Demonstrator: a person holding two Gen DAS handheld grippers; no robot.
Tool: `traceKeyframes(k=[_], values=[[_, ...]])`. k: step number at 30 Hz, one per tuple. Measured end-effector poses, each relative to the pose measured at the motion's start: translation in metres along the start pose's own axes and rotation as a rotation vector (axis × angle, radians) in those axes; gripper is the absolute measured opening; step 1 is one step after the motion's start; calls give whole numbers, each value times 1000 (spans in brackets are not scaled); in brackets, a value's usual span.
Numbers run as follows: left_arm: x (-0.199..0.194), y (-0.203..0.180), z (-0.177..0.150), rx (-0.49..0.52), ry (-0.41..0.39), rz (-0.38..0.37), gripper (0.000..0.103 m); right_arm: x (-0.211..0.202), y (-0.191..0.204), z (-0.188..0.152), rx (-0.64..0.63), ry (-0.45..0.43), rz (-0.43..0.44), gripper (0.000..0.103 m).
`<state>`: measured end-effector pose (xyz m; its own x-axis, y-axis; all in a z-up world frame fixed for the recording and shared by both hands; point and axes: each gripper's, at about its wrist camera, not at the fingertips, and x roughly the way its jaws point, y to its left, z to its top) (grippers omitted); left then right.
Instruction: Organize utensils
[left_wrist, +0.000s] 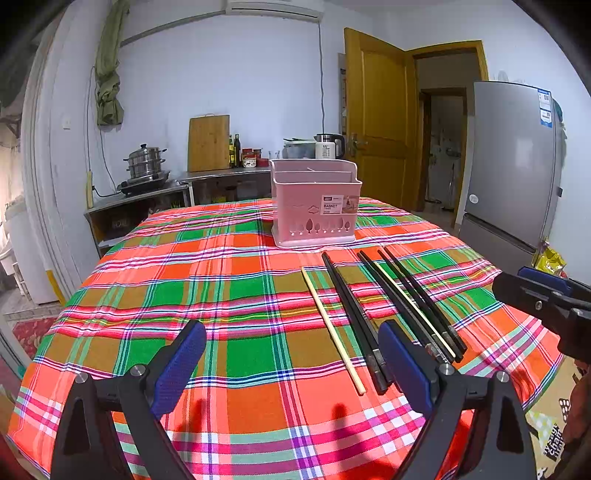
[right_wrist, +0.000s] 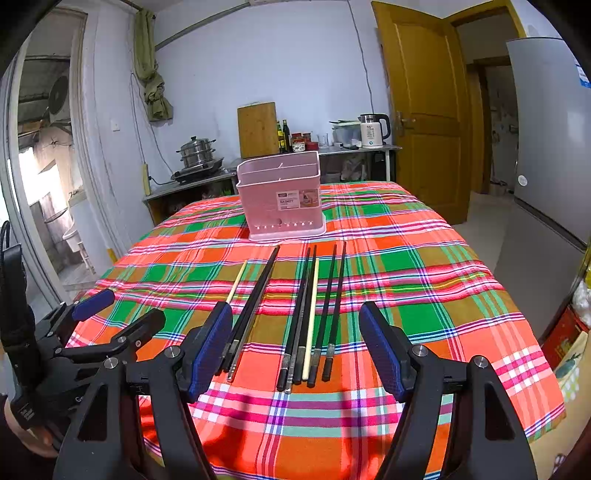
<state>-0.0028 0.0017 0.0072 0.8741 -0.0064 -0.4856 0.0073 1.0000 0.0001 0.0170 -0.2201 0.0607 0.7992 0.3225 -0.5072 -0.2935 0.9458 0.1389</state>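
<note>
A pink utensil basket (left_wrist: 314, 205) (right_wrist: 281, 195) stands upright on the plaid tablecloth (left_wrist: 221, 295) (right_wrist: 406, 266), toward the far side. In front of it lie several chopsticks: black ones (left_wrist: 354, 321) (right_wrist: 255, 299) and pale wooden ones (left_wrist: 332, 328) (right_wrist: 311, 314), all flat and pointing at the basket. My left gripper (left_wrist: 291, 365) hovers open over the near cloth, just left of the chopstick ends, holding nothing. My right gripper (right_wrist: 295, 347) is open too, its fingers straddling the near ends of the black and pale chopsticks without touching them. The left gripper (right_wrist: 110, 314) shows at the right wrist view's left edge.
A counter behind the table carries a steamer pot (left_wrist: 146, 162), a wooden cutting board (left_wrist: 208, 142), bottles and a kettle (left_wrist: 328, 146). A yellow door (left_wrist: 380, 122) stands open at right, beside a grey fridge (left_wrist: 513, 166). The table edge drops off near both grippers.
</note>
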Motion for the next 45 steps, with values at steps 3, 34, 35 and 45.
traceKeyframes(k=[3,34,35,45], values=[[0,-1,0,1,0,0,95,0,0,0,1,0,-1,71],[1,0,-1,-2,13,-6,95,1,-2,-2,4,7,-7,71],[2,0,-1,-5,15,-6,95,1,-2,-2,5,8,-8,71],[37,3,13,1,84,-51,94,20,-14,9,0,25,-7,71]])
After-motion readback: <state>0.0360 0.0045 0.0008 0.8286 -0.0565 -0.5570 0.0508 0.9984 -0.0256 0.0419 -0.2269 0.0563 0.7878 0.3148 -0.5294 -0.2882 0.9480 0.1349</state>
